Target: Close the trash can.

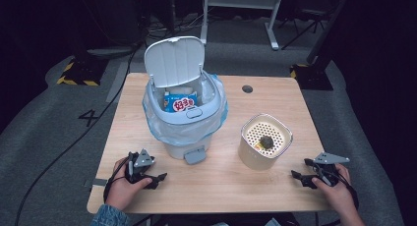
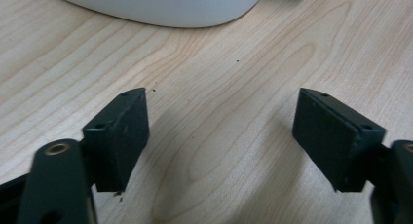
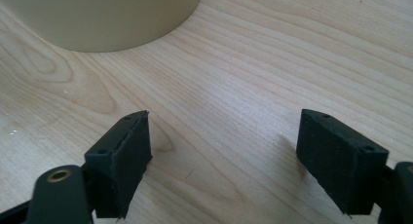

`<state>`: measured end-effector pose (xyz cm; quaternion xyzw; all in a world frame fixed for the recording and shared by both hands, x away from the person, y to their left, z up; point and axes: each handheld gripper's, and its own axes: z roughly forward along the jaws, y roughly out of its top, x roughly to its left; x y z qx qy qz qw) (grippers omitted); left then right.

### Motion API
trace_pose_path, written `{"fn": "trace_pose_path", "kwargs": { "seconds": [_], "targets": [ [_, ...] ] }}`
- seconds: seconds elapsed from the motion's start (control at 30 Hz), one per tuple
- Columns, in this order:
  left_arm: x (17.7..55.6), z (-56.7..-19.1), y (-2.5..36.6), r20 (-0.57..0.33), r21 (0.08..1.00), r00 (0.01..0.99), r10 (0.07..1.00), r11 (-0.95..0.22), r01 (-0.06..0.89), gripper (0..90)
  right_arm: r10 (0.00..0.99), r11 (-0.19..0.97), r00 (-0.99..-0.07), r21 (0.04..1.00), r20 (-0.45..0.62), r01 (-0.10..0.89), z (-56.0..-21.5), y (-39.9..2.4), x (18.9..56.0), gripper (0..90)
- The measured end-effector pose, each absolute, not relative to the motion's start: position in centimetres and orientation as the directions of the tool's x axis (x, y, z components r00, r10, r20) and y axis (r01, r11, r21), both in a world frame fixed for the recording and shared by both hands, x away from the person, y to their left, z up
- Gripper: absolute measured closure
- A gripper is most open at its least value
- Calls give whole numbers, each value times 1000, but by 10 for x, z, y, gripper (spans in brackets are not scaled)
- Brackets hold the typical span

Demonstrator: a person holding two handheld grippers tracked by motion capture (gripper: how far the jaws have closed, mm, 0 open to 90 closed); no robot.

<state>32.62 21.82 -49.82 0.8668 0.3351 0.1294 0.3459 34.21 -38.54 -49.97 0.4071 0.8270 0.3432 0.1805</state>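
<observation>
High view: I see the lidded bin (image 1: 184, 108) open mid-table, beige strainer cup (image 1: 264, 140) right of it | Left gripper view: my left gripper (image 2: 221, 136) spread, empty, over wood | Right gripper view: my right gripper (image 3: 224, 146) spread, empty, near cup (image 3: 107, 17).

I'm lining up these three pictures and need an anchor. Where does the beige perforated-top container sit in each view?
High view: beige container stands right of centre on the table, just ahead of the right gripper.
Right gripper view: its curved beige wall fills the top left, beyond the open fingers.
Left gripper view: not in it; the white bin's base sits at the top.
Shared landmark: the light wood tabletop.
</observation>
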Motion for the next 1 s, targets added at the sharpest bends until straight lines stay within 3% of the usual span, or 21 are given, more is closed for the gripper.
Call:
{"fn": "trace_pose_path", "kwargs": {
  "seconds": [0.27, 0.47, 0.77, 0.93, 1.0],
  "targets": [
    [326, -467, 226, -73, 757, 766, 638, -465, 459, 250, 807, 403, -590, 738, -9, 541, -504, -386, 341, 163],
    [334, -427, 246, -42, 795, 767, 640, -443, 414, 320, 809, 403, -588, 736, -9, 544, -504, -385, 341, 155],
    [343, -382, 266, -129, 891, 733, 668, -247, 382, 237, 808, 403, -589, 736, -8, 543, -504, -385, 341, 155],
    [348, -365, 269, -128, 910, 750, 649, -223, 349, 238, 808, 404, -589, 736, -8, 543, -504, -385, 341, 155],
    [349, -363, 269, -119, 913, 753, 648, -227, 340, 298, 808, 404, -589, 736, -8, 543, -504, -385, 341, 155]
  ]
}}
